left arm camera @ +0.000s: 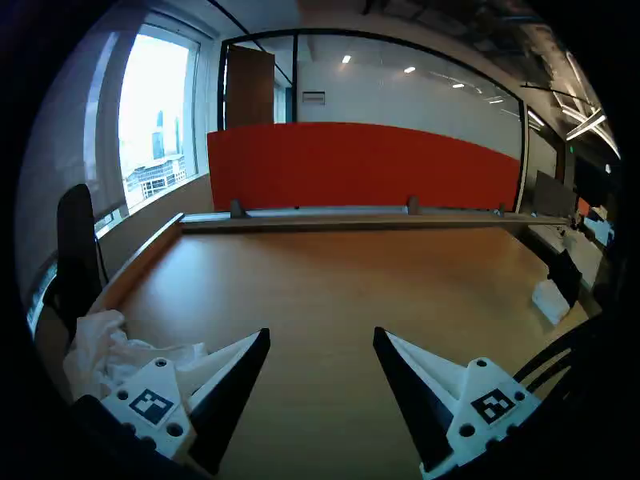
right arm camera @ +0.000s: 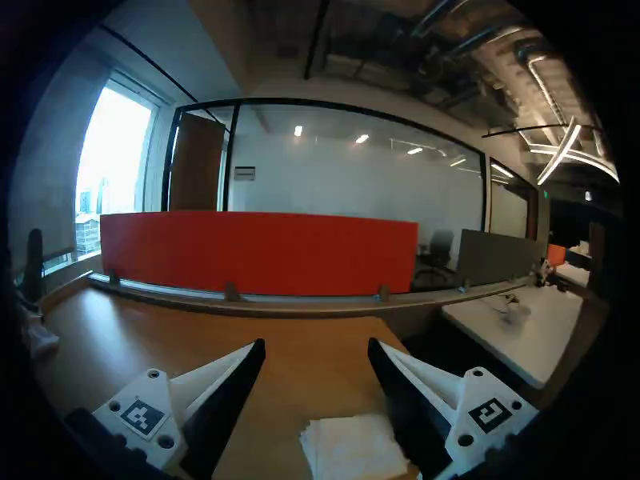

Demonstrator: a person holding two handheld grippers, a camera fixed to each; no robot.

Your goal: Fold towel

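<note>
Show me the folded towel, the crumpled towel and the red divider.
folded towel (right arm camera: 356, 448), right gripper view, middle of its top layer.
crumpled towel (left arm camera: 110, 348), left gripper view, on the bunched folds.
red divider (left arm camera: 360, 164), left gripper view, centre of the panel.

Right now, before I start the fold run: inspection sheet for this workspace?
Surface: wooden desk, flat, light brown.
Job's things: crumpled white towel at the desk's left edge, beside the left gripper; folded white towel lying flat under the right gripper.
Clutter: nothing seen.
Grippers: left gripper open, nothing between its fingers; right gripper open, fingers either side of the folded white towel, not pressing on it.
Cables: thin dark strands at lower right in the left gripper view; cannot tell if they are cables.
Surroundings: orange divider along the desk's far edge, window, black chair, white desk.
</note>
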